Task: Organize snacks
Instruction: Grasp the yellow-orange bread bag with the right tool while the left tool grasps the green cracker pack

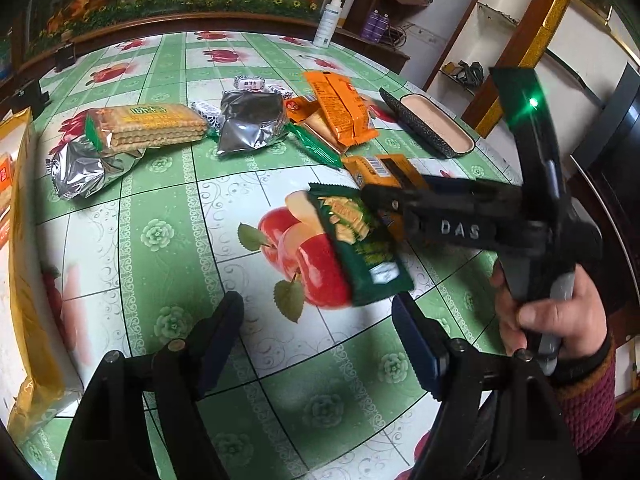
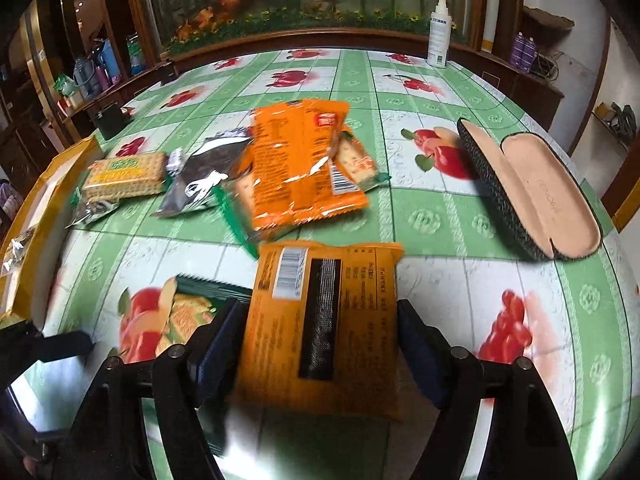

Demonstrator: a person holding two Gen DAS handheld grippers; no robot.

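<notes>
Orange snack packet [image 2: 320,320] between right fingers [image 2: 218,344]

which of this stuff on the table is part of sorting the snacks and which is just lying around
Part of the job:
- orange packet, between the right tool's pads
- green packet
- cracker pack
- silver pouch
- orange snack pile

Just lying about:
- open glasses case
- spray bottle
</notes>
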